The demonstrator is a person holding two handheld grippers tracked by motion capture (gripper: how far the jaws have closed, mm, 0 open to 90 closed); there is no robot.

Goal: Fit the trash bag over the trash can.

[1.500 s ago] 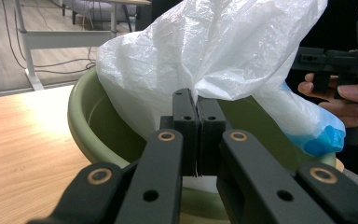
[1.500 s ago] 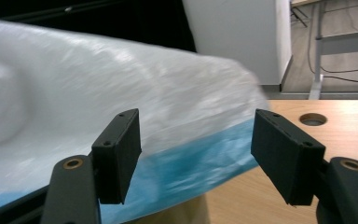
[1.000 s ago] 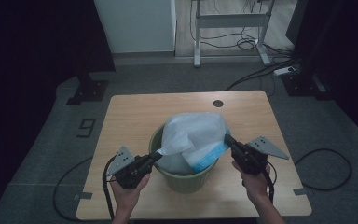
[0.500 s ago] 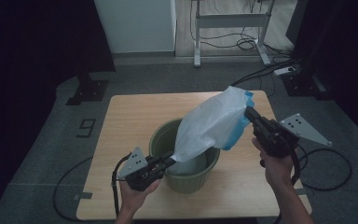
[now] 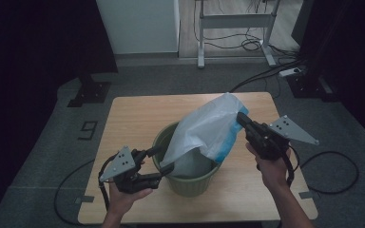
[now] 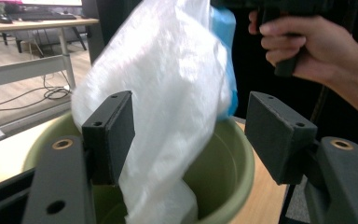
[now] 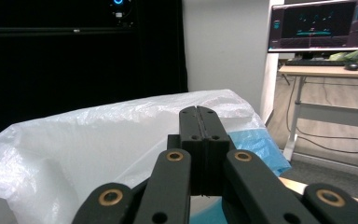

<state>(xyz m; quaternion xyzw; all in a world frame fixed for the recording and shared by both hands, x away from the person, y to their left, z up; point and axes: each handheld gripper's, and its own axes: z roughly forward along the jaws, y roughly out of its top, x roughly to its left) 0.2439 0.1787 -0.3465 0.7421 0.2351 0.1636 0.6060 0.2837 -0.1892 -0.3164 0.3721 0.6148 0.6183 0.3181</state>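
The right gripper (image 5: 241,118) is pinching the plastic bag (image 5: 204,133), apparently at its upper edge, slanting it down-left into the green bin (image 5: 190,183); the left gripper (image 5: 164,159), jaws just opened, is flanking its lower end.

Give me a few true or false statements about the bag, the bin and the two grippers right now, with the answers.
1. The right gripper is shut on the white plastic bag. True.
2. The left gripper is clamped on the bag. False: its jaws have just been opening and stand apart, the bag hanging loose between them.
3. The bag is fully clear of the green bin. False: its lower end hangs inside the bin.
4. The bin stands on the wooden table. True.
5. The bag has a blue part. True.
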